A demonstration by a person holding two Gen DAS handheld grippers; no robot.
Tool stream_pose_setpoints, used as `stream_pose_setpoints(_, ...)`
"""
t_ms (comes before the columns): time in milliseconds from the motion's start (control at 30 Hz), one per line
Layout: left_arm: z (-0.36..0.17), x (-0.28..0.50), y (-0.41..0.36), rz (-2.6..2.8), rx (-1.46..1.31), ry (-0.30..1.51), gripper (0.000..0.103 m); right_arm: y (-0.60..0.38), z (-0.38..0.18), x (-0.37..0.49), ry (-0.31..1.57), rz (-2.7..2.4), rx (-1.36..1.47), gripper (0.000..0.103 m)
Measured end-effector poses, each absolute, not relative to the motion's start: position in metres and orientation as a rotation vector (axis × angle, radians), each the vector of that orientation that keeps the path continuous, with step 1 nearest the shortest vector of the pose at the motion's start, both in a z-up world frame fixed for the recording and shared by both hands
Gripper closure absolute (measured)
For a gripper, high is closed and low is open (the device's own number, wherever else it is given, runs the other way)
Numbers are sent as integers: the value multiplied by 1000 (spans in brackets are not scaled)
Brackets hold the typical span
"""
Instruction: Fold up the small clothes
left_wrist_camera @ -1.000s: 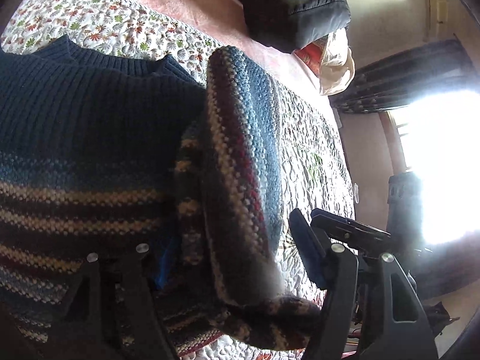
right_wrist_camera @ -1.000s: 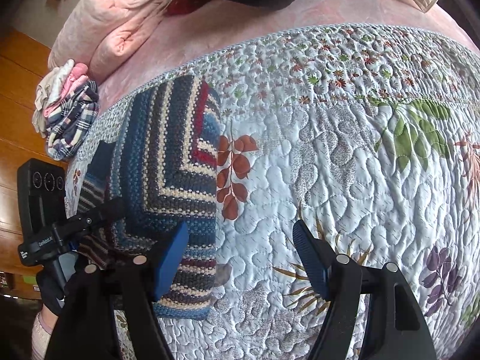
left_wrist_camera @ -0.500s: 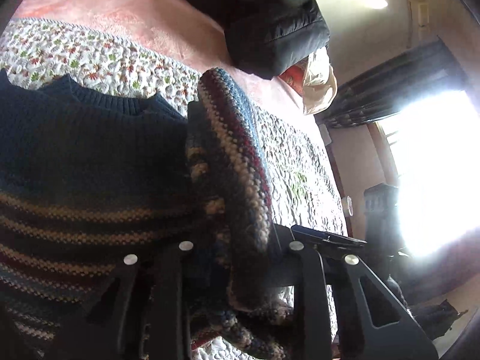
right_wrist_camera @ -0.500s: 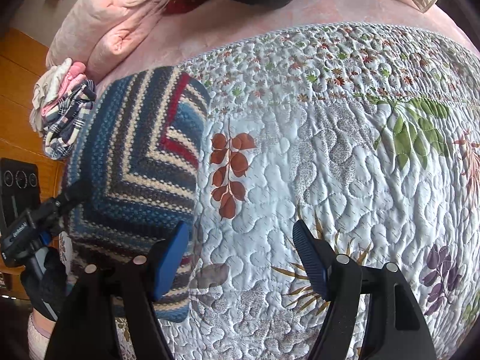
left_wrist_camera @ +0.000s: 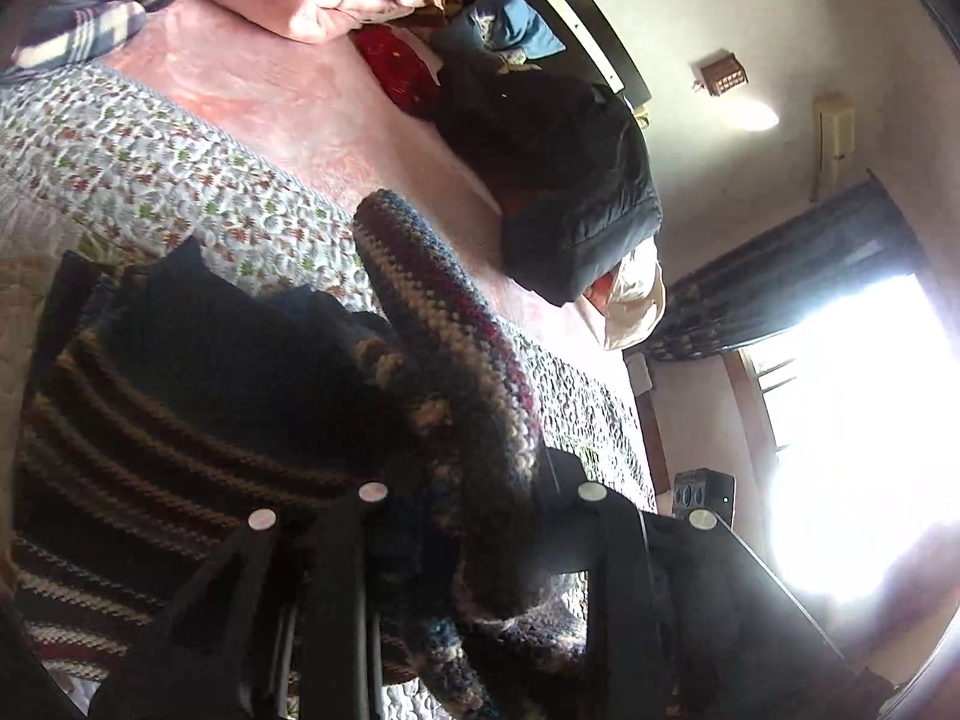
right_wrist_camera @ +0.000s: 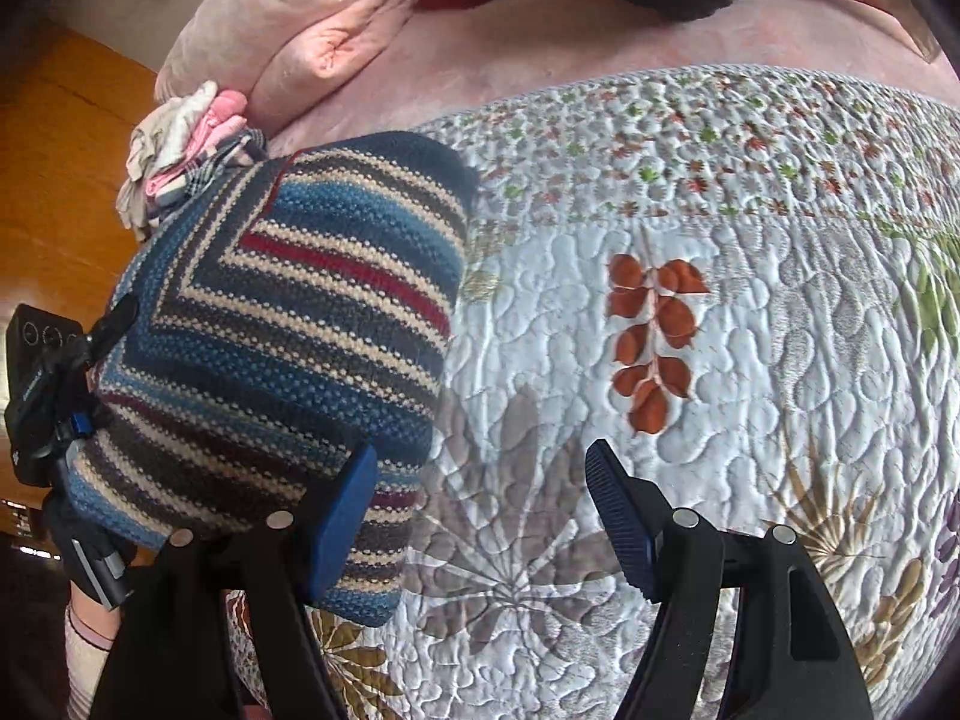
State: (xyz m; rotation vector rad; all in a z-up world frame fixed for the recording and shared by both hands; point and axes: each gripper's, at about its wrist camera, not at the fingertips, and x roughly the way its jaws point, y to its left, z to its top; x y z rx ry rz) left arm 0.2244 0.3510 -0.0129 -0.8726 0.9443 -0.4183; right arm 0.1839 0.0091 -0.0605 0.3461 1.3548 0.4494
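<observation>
Gripping one striped sweater [left_wrist_camera: 444, 360], left tongs [left_wrist_camera: 480, 492] clench; right tongs [right_wrist_camera: 480, 516] gape.

Striped sweater [right_wrist_camera: 288, 330]: coarse knit wool-like yarn, nubbly, matt; bands of blue, cream, grey, dark red. In the left wrist view its fold [left_wrist_camera: 444, 348] shows the same pebbled stitch.

Quilt [right_wrist_camera: 750, 324]: stitched cotton-like cloth, puffy relief between seams, faint sheen, printed leaves.

Pink blanket [right_wrist_camera: 312, 18], upper left of the frame: plush, velvety nap, soft creases.

Dark jacket [left_wrist_camera: 570, 180], upper centre: smooth synthetic shell, slight gloss.

Right gripper [right_wrist_camera: 483, 516]: black matt plastic arms, blue ribbed rubbery pads [right_wrist_camera: 618, 516], bright metal pins.

Left gripper [left_wrist_camera: 474, 540]: the same matt black plastic, shiny metal pins.

Panel [right_wrist_camera: 54, 138], left edge: orange wood, smooth and glossy.
</observation>
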Motion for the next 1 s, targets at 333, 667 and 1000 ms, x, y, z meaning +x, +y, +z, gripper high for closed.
stream_pose_setpoints(333,-17,200,419,-369,-877,920,79,64,-74,174,1383,597,455,30)
stream_pose_setpoints(667,-42,187,466,-338,-857,938,79,121,-99,162,1471,655,413,30)
stream_pose_setpoints(1000,-117,173,490,-212,-743,1085,78,152,-123,144,1513,653,273,50)
